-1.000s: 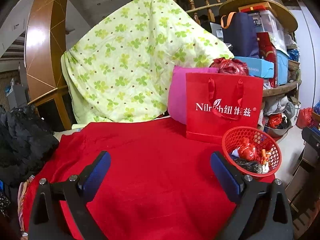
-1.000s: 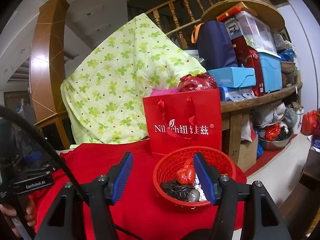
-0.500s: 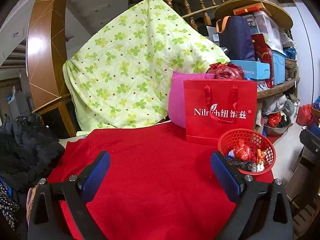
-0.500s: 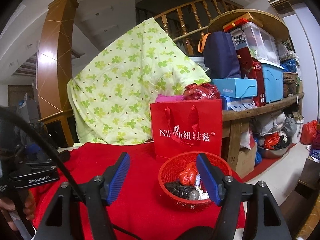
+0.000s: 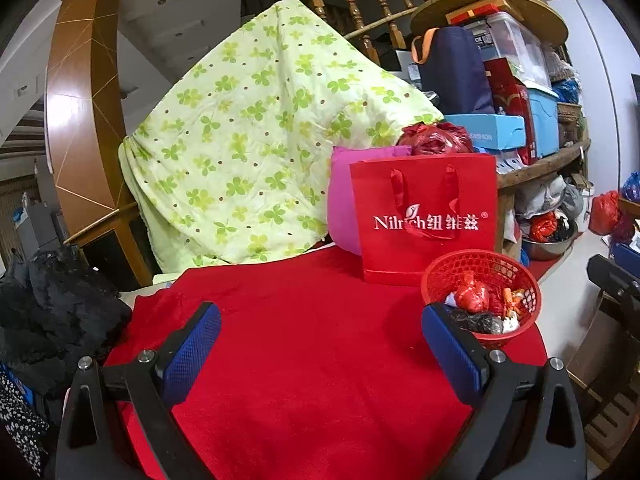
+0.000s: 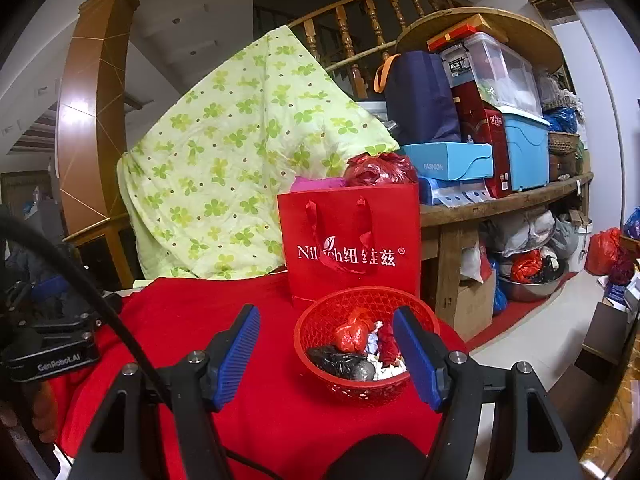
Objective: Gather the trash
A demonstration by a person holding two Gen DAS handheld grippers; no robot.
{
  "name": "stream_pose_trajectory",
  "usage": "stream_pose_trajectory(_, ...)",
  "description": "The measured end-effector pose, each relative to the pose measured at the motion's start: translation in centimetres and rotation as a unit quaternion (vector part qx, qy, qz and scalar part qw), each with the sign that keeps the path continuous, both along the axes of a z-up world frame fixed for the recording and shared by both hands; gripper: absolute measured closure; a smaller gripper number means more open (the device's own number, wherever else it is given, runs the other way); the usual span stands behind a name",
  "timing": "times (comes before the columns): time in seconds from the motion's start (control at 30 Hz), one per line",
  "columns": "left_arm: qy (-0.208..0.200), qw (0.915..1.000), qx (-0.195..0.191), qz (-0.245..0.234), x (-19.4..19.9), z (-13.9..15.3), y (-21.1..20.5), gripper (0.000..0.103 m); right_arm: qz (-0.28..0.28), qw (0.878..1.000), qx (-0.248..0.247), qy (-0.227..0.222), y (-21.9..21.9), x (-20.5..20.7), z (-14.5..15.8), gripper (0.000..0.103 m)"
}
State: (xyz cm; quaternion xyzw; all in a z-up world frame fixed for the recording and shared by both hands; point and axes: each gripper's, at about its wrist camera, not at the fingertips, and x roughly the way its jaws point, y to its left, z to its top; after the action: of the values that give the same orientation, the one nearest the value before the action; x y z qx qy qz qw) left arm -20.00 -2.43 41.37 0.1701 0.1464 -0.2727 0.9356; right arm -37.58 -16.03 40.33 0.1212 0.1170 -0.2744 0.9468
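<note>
Left wrist view: red tablecloth (image 5: 304, 344), stair railing (image 5: 360, 4) behind; both grippers' fingers wide open, empty.

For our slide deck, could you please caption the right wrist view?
Open right gripper above a red basket of collected trash on a red cloth.

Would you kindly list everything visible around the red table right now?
basket: one, red mesh, on the table's right edge
trash: several crumpled pieces, red, black, white, inside the basket
gift bag: one, red, upright behind the basket
tablecloth: one, red
quilt: one, green clover print, draped behind the table
shelf: one, wooden, stacked with boxes
left gripper: open, empty
right gripper: open, empty
</note>
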Motion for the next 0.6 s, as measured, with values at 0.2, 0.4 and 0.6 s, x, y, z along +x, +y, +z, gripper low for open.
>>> stream_pose_trajectory(0.2,0.002,1.0,0.005,-0.006,-0.75,-0.17,-0.27,0.003,-0.005,1.0,-0.007,0.002,-0.07,-0.36,-0.08,0.031)
stream_pose_trajectory(0.4,0.003,1.0,0.006,-0.005,-0.98,-0.32,-0.21,0.003,-0.012,1.0,-0.004,0.005,-0.54,-0.63,-0.36,0.031)
stream_pose_trajectory(0.6,0.008,1.0,0.005,-0.002,-1.05,-0.71,0.19,0.003,-0.013,1.0,-0.003,0.008,-0.61,-0.68,-0.42,0.031)
